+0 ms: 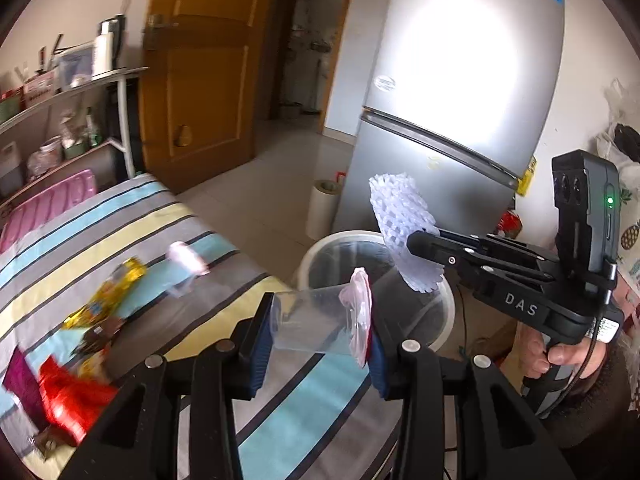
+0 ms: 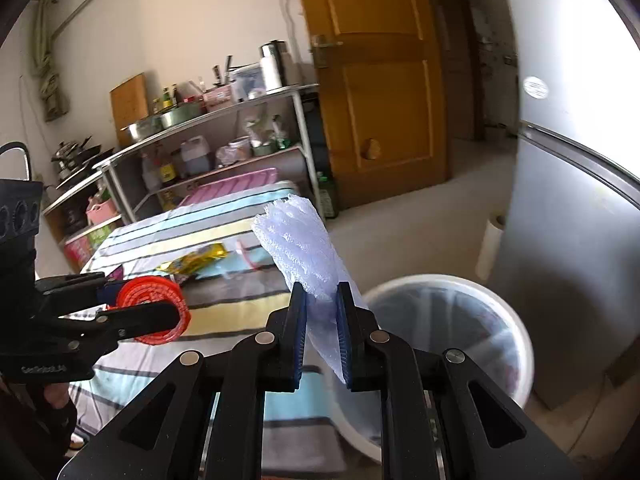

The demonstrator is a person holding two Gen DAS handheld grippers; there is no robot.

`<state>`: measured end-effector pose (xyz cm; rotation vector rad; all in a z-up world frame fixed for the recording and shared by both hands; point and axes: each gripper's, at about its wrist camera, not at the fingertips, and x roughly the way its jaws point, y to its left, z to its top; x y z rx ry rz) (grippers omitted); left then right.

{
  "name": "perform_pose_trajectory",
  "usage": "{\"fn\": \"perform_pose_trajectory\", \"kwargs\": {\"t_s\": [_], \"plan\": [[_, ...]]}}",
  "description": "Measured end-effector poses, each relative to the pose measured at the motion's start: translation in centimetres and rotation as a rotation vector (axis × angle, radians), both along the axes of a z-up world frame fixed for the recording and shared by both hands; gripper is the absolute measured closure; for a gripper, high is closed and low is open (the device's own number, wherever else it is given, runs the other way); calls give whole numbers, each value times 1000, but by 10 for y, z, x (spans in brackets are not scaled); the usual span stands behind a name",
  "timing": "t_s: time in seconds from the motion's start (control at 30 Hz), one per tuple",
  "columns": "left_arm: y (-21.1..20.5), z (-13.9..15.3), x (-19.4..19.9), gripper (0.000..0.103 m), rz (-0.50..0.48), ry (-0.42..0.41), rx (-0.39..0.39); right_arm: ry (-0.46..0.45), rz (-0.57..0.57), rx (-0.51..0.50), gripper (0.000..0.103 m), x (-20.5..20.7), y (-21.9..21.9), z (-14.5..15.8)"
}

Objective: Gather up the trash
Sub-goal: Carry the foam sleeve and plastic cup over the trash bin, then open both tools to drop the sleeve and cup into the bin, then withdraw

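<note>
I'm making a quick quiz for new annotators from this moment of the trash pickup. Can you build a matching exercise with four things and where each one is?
Things:
1. clear plastic cup
2. white foam net
3. gold snack wrapper
4. white bin

Places:
A. lying on the striped tablecloth
B. on the floor beside the fridge
C. clamped in the left gripper
D. clamped in the right gripper

Pairs: 1-C, 2-D, 3-A, 4-B
</note>
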<state>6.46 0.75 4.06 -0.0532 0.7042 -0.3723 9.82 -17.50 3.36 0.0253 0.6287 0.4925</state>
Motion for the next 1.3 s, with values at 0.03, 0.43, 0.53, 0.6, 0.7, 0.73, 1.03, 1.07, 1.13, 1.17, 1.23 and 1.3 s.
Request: {"fn": "perform_pose_trajectory", "kwargs": {"t_s": [0.03,0.43,0.53,0.6,0.7,0.73,1.03,1.07,1.13,1.17,1.23,1.3], "plan": [[-5,-1,6,60,-6,7,4,4,-17,-3,88,1,-5,-1],[-63,-39,63,60,-91,123,13,120,-152,-61,88,27,-58,-46],[-72,-50,73,60,-85,155,17,149,-173,-93,88,35,-64,-60],[-81,-58,79,60,-97,176,28,166,-182,-112,88,39,-66,-68],[-89,-66,83,60,-96,193,42,186,-194,-121,87,44,-72,-78],[-90,-68,85,60,-96,195,42,190,-203,-127,87,47,-72,-80],[-89,-74,90,39,-91,216,39,219,-247,-162,65,54,-79,-92],[-87,-73,89,39,-86,213,38,222,-250,-157,62,54,-80,-94],[-84,-70,88,37,-78,205,31,227,-254,-150,62,54,-81,-94],[-81,-69,87,36,-75,202,28,224,-256,-150,62,53,-81,-94],[-77,-65,84,33,-65,192,27,218,-256,-154,62,52,-79,-92],[-71,-61,81,33,-55,184,21,208,-252,-150,62,49,-77,-89]]}}
